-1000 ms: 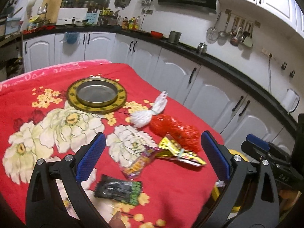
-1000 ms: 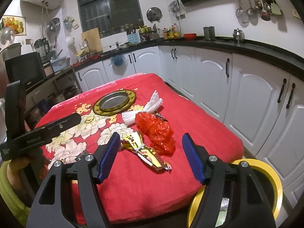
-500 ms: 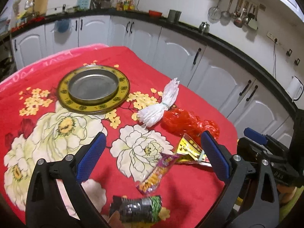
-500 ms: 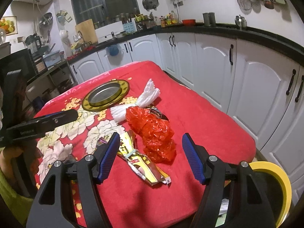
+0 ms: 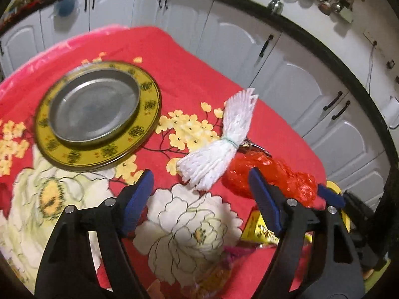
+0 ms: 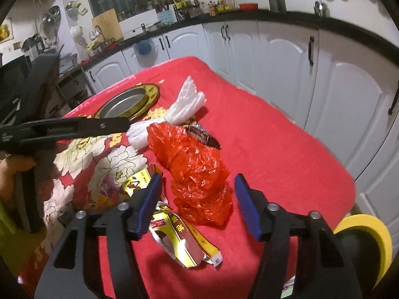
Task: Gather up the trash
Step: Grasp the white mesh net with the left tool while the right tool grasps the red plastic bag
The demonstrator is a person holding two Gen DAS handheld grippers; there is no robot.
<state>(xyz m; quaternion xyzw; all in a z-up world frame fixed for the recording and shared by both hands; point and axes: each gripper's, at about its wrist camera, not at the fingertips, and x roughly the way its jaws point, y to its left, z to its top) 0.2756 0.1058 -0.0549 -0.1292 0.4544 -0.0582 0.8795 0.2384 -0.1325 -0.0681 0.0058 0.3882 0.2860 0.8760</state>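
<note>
Red crumpled bag point(image 6: 197, 172): thin plastic film, lying on the table point(image 6: 286, 149) towards its right-hand edge; long axis runs from the near edge away towards the far corner, roughly in line with the right gripper's fingers.
Right gripper point(image 6: 197, 205): jaws spread wide, holding nothing; the near end of the red bag sits between the 2 blue pads, slightly ahead of them. Judged the nearer of the 2 tools to this item.
Left gripper point(image 5: 200, 200): jaws released, nothing held; the white bundle lies just ahead, between the fingertips and a little towards the right one.
White bundle point(image 5: 222, 147): pleated white strips banded at the waist, touching the far end of the red bag, long axis slanting across the table.
Gold wrapper point(image 6: 184, 239): foil snack packet, flat, at the near edge, just left of the red bag and partly under the right gripper's left finger.
Dark wrapper point(image 6: 203, 135): small, tucked against the far side of the red bag.
Yellow-rimmed tray point(image 5: 97, 114): metal, round, towards the far left corner, well apart from the trash.
Yellow bin point(image 6: 366, 244): off the table's right edge, below it; rim only partly in view.
Judgement: 1 short forward push and a squeeze across the bag's narrow width should secure it; the slippery film may bunch or drag the gold wrapper along.
</note>
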